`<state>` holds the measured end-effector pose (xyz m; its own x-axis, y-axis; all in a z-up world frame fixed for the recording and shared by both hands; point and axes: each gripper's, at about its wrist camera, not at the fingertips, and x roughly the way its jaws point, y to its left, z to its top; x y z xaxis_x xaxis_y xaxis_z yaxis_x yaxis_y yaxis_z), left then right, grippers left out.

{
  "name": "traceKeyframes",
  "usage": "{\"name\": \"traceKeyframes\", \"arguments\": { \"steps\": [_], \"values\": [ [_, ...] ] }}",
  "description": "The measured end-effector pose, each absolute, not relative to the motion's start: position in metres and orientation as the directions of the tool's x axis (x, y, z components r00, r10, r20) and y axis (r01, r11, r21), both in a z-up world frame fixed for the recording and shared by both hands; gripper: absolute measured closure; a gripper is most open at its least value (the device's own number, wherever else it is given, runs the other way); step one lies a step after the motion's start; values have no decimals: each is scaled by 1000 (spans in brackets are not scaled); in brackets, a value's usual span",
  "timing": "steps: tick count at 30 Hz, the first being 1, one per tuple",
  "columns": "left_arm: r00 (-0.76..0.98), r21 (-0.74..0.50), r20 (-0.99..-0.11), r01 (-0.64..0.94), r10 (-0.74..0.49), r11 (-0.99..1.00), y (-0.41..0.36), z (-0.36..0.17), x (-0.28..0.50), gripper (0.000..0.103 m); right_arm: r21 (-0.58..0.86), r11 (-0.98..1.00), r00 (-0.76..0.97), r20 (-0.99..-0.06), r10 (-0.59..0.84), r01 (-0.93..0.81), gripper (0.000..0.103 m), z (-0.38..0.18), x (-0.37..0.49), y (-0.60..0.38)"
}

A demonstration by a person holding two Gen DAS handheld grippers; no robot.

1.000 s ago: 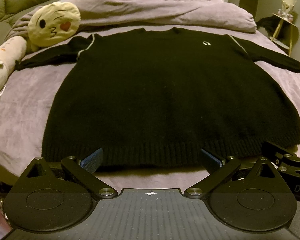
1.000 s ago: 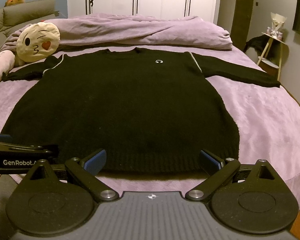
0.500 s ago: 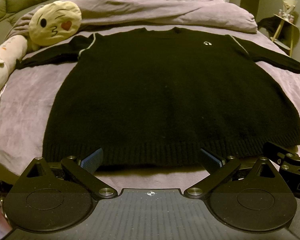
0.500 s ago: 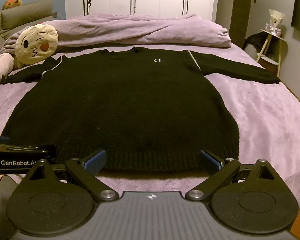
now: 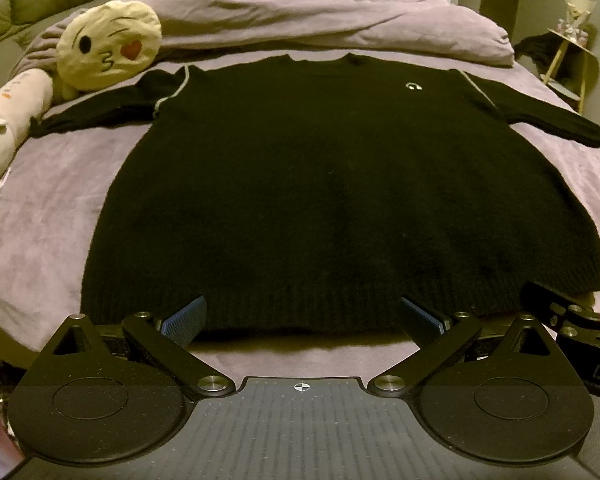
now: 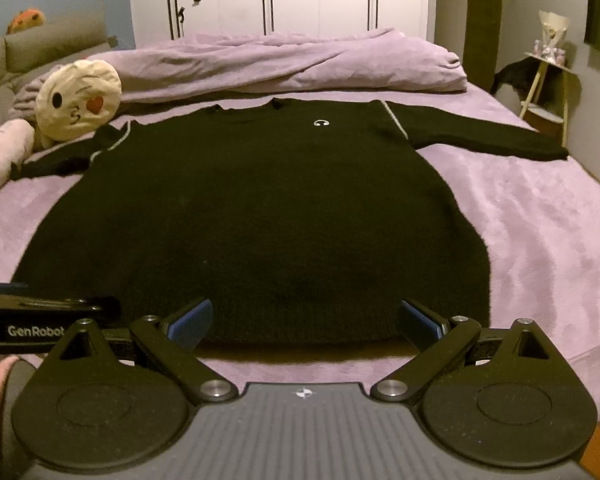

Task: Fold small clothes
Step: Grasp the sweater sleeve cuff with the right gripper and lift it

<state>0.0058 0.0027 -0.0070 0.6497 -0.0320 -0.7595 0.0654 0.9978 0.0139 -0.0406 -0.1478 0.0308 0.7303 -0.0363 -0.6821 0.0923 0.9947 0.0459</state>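
Observation:
A black knit sweater (image 5: 332, 184) (image 6: 260, 216) lies flat on the purple bed, both sleeves spread sideways, neck at the far end, ribbed hem nearest me. A small white logo (image 5: 413, 85) sits on its chest. My left gripper (image 5: 302, 316) hovers open at the hem, nothing between its blue pads. My right gripper (image 6: 304, 318) is open too, just before the hem's right half. Each gripper shows at the edge of the other's view.
A round emoji pillow (image 5: 110, 46) and a white plush toy (image 5: 4, 120) lie at the far left of the bed. A bunched purple duvet (image 6: 284, 64) crosses the far end. A small side table (image 6: 548, 92) stands right of the bed. White wardrobe doors stand behind.
The right wrist view has tilted upward a little, showing more wardrobe. The left gripper has barely moved. Both stay open and the sweater lies as before.

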Motion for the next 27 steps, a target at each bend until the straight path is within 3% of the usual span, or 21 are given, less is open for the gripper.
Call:
{"name": "traceKeyframes", "arguments": {
  "steps": [8, 12, 16, 22, 25, 27],
  "values": [
    [637, 24, -771, 63, -22, 998, -4, -4, 26, 0, 332, 942, 669, -710, 219, 45, 4, 7, -18, -192],
    [656, 22, -755, 58, -22, 998, -11, 6, 58, 0, 357, 928, 719, -672, 176, 107, 4, 16, 15, -234],
    [669, 27, -743, 50, -13, 998, -27, 12, 111, 0, 474, 858, 769, -617, 166, 196, 4, 16, 64, -291],
    [701, 79, -713, 78, 2, 994, -80, -2, 200, 0, 611, 748, 765, -603, 226, 260, 4, -37, 131, -354],
    [697, 82, -717, 73, 8, 994, -101, -18, 242, 0, 628, 765, 767, -560, 315, 144, 4, -53, 137, -365],
    [698, 68, -716, 54, 11, 996, -111, -29, 268, 0, 545, 838, 708, -600, 372, 21, 4, -51, 140, -359]
  ]
}}
